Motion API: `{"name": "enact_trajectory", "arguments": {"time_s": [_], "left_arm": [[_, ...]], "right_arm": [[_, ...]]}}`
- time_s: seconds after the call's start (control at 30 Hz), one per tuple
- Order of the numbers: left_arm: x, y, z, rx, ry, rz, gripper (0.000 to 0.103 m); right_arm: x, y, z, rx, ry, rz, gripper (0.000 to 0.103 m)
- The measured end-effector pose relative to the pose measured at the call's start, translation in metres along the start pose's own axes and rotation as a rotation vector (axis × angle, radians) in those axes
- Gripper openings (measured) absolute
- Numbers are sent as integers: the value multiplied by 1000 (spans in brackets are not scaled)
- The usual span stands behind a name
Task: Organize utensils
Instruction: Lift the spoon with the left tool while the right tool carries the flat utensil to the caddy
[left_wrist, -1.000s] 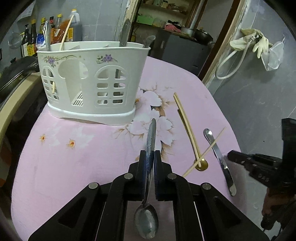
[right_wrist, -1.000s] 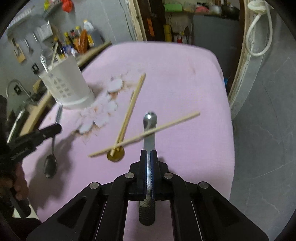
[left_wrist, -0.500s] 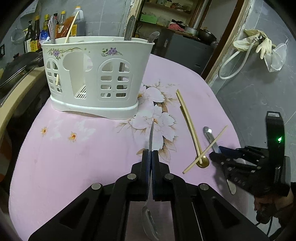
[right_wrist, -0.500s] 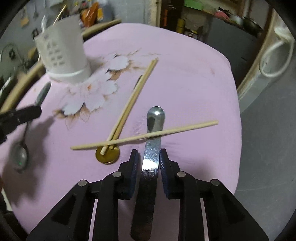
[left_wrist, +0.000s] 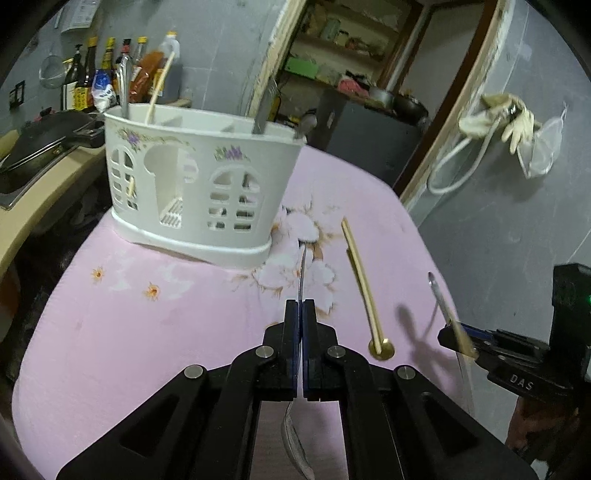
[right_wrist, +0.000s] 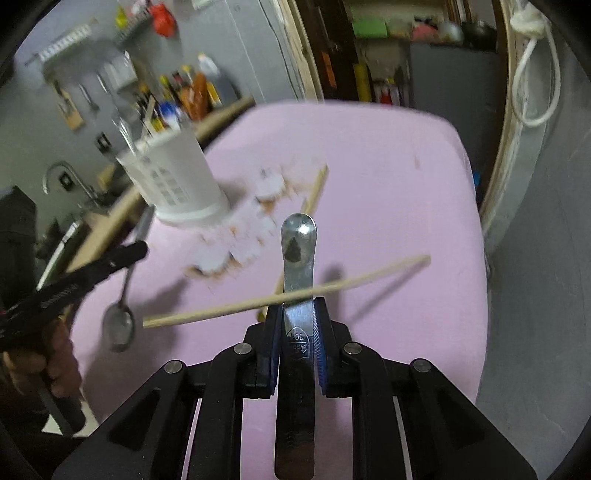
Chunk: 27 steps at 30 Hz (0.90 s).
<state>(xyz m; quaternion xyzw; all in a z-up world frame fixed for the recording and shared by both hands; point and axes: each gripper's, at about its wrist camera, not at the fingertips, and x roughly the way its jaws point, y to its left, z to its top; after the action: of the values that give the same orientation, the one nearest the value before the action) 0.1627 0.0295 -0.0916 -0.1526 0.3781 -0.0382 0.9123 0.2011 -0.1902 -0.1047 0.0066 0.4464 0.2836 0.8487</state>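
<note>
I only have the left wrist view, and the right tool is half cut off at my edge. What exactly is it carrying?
Observer: The right tool is shut on a flat steel handle stamped 304, with its rounded end pointing forward.
Operator: And the wooden stick beside it?
Observer: One loose chopstick lies crosswise over that handle. It seems to rest on the tool's tips and is not clamped.
Operator: My own spoon looks edge-on here.
Observer: From the right wrist, the spoon hangs bowl-down from the left tool, near the white holder.
</note>
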Motion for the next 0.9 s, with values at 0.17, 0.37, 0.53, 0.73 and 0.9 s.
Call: {"name": "enact_trajectory", "arguments": {"time_s": [0.17, 0.37, 0.53, 0.73, 0.9], "left_arm": [[-15, -1, 12, -14, -68, 8, 0], [-31, 1, 30, -31, -138, 25, 0], [-45, 11, 50, -40, -192, 53, 0], [-60, 32, 79, -54, -267, 75, 0], [-68, 53, 111, -79, -346, 68, 0]], "right_arm": [[-6, 15, 16, -18, -122, 56, 14], [-1, 43, 37, -59, -212, 149, 14], [1, 63, 55, -86, -270, 218, 14], [2, 85, 85, -95, -353, 295, 14], [7, 97, 119, -73, -431, 335, 14]]}}
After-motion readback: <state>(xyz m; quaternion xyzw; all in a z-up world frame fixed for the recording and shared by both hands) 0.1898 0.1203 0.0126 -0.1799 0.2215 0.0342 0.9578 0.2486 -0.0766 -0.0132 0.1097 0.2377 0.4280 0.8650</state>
